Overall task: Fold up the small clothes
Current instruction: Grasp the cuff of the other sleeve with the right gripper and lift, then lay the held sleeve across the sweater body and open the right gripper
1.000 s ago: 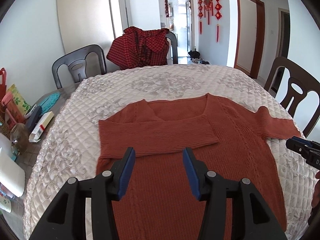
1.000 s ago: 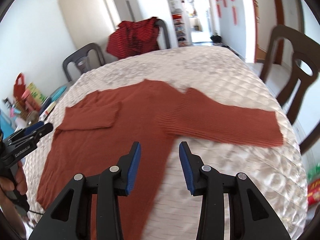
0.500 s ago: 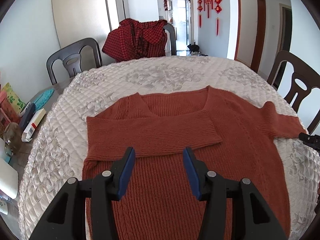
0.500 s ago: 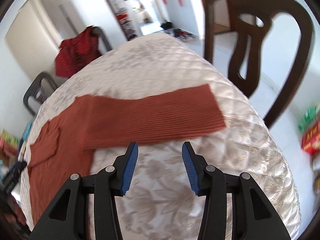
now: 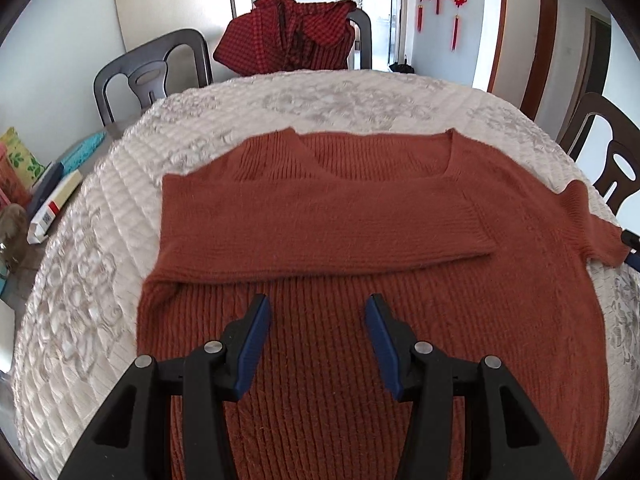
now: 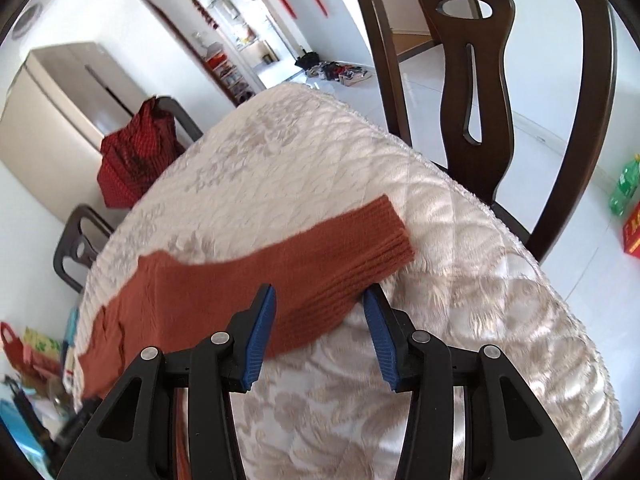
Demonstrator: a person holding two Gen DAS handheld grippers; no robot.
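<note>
Our left claw (image 5: 318, 312) is hanging with its jaws apart and nothing between them, over the lower body of the sweater (image 5: 360, 260). Our right claw (image 6: 319, 304) is also standing open; its jaws have just been opening a little wider, and the cuff end of the right sleeve (image 6: 320, 268) is lying between the blue pads (image 6: 260, 336) without being pinched. The right-hand pad is sitting just beside the sleeve's edge; whether it is touching, we cannot tell.

We are seeing the rust-red sweater lying flat on the quilted cover (image 5: 340, 96) of the round table, neckline away from us. Its left sleeve (image 5: 320, 224) is lying folded across the chest, cuff pointing to the right in the left view. The right sleeve is stretching straight out to the side, reaching toward the table's edge near a dark wooden chair (image 6: 500, 92).

In the left view the tip of our right claw is peeking in at the far right edge, beside the outstretched sleeve. A red checked garment (image 5: 288, 36) is hanging over a chair at the far side of the table. Boxes and packets (image 5: 52, 200) are sitting on the bare strip of table left of the cover. A green bottle (image 6: 624, 184) is standing on the floor in the right view.
</note>
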